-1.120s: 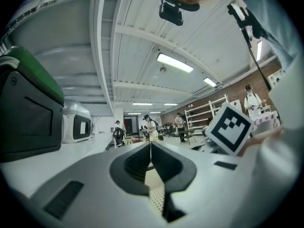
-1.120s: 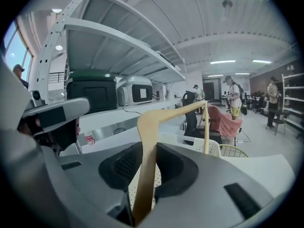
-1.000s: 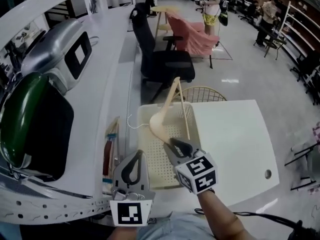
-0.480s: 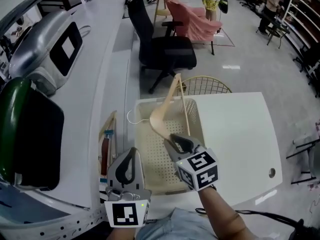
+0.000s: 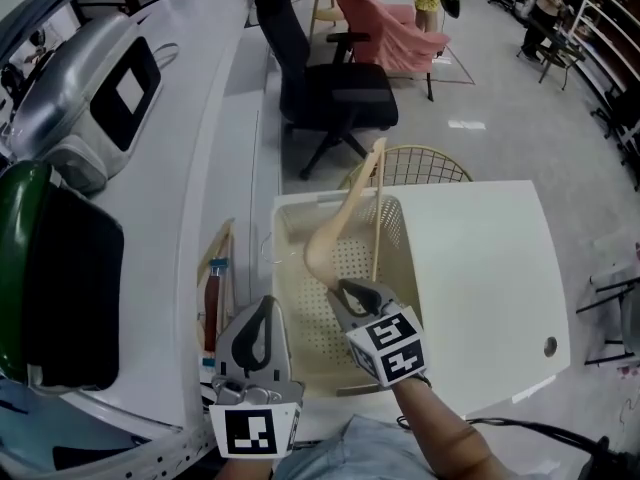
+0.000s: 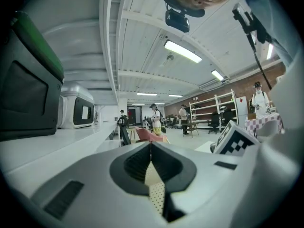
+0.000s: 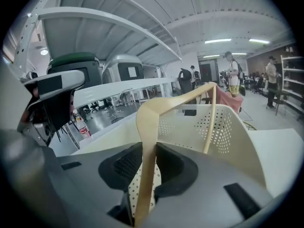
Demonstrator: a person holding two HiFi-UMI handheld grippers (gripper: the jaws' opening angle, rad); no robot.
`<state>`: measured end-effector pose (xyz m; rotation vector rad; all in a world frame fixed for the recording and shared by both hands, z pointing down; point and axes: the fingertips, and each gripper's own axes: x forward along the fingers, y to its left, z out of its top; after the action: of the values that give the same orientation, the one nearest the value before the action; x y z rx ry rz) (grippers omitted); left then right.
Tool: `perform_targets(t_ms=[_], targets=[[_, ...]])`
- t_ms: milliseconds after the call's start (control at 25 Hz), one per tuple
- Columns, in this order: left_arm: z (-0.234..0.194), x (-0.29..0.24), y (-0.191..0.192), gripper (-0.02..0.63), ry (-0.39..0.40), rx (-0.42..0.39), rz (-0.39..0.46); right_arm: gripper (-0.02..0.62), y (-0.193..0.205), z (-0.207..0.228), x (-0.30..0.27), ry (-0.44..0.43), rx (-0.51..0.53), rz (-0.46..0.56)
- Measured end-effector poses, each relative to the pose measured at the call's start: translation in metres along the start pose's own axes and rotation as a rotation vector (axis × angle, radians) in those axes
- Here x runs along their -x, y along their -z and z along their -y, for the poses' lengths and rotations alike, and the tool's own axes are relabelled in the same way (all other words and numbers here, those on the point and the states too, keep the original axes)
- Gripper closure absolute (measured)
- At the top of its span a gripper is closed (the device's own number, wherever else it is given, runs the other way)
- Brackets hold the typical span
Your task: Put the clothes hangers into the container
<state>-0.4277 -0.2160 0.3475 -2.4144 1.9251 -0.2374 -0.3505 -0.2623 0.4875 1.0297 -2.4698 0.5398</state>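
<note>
Hanger [image 5: 343, 224] held over container [image 5: 300, 201].
Right gripper [image 5: 347, 291] clamped it; left gripper [image 5: 264, 308] shut, empty. Best laid flat before release.

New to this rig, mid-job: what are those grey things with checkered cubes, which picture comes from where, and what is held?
No robot arm here: a person holds a two-jaw gripper in each hand, and the marker cubes are part of them. The wide picture comes from a head camera looking down. The other two ride on the grippers, looking along their jaws. The right gripper is clamped on a wooden hanger over the cream perforated container, which stands on a white table. The left gripper, jaws together and empty, is by the container's edge.
</note>
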Motion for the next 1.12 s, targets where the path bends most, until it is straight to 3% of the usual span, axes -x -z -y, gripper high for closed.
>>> perform_targets(t_ms=[240, 320, 600, 1120], targets=[[-0.001, -0.002, 0.006, 0.594, 0.006, 0.011, -0.016, 0.503, 0.013, 0.004, -0.009, -0.003, -0.037, -0.049], [0.000, -0.003, 0.008, 0.594, 0.007, 0.014, -0.021, 0.551, 0.015, 0.006, -0.009, 0.003, -0.041, -0.053], [0.003, -0.002, 0.011, 0.594, 0.012, 0.017, -0.028, 0.551, 0.013, 0.006, -0.008, 0.005, -0.030, -0.031], [0.022, 0.011, -0.014, 0.594, 0.004, 0.007, 0.020, 0.551, -0.048, -0.010, 0.047, -0.012, 0.026, 0.181]])
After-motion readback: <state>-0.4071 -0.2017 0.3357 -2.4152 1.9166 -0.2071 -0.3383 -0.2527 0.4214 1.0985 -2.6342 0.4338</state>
